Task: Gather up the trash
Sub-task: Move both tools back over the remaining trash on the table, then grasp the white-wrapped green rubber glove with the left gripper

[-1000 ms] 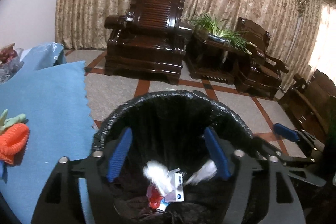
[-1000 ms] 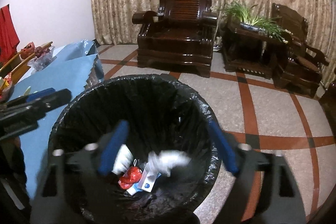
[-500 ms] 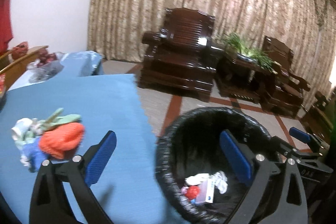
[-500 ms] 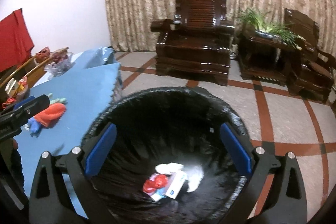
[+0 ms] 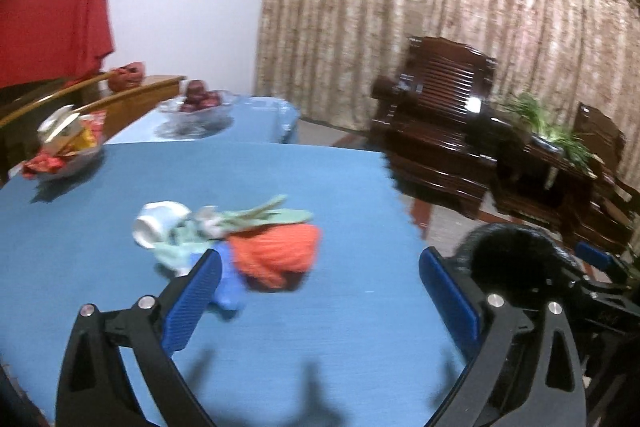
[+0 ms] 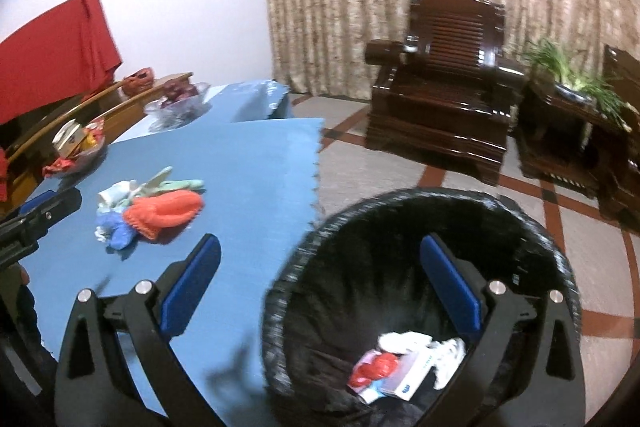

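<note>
Blue table cloth holds a soft, light orange knit lump at twelve o'clock; pinch its fat middle. Your left gripper and right gripper have just spread wide and hold nothing.

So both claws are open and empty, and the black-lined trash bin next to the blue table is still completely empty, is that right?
Not quite. The left claw and right claw are open and empty, and the trash bin stands next to the blue table, but it is not empty: the right wrist view shows white crumpled paper, a red wrapper and a small carton at its bottom.
</note>
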Motion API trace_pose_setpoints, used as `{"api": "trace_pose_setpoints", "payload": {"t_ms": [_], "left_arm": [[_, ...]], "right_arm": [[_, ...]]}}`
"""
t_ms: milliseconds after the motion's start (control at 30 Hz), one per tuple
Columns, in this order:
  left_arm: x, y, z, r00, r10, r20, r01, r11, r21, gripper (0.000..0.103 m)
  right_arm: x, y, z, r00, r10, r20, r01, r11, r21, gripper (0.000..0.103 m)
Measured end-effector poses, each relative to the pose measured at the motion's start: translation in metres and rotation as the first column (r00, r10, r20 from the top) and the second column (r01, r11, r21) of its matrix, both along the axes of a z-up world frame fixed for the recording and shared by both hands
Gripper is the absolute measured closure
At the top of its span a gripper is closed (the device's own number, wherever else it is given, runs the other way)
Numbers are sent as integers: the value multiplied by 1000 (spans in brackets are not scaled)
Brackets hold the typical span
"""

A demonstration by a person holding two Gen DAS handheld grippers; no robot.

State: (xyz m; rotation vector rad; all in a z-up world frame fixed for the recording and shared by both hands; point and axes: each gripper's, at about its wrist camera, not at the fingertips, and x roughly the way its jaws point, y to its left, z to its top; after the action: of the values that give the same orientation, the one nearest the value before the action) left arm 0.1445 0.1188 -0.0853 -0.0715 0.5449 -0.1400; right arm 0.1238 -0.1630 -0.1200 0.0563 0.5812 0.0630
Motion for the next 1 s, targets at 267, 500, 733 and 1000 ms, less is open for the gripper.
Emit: {"api": "trace_pose_setpoints", "payload": {"t_ms": [267, 500, 733, 1000], "left_arm": [[-5, 59, -14, 992, 124, -16, -123, 992, 24, 7], [-7, 97, -32, 977, 205, -50, -204, 979, 22, 8], [3, 115, -49, 968, 236, -85, -234, 972, 27, 12], [23, 125, -75, 960, 241, -141, -240, 970, 24, 20]], "right_arm": [[24, 48, -1, 997, 73, 4, -72, 997, -10, 6], [48, 90, -12, 990, 140, -14, -140, 990, -22, 6], [69, 121, -33, 982, 181, -53, -182, 983, -20, 6], [83, 139, -48, 975, 206, -77, -209, 978, -25, 6]]}}
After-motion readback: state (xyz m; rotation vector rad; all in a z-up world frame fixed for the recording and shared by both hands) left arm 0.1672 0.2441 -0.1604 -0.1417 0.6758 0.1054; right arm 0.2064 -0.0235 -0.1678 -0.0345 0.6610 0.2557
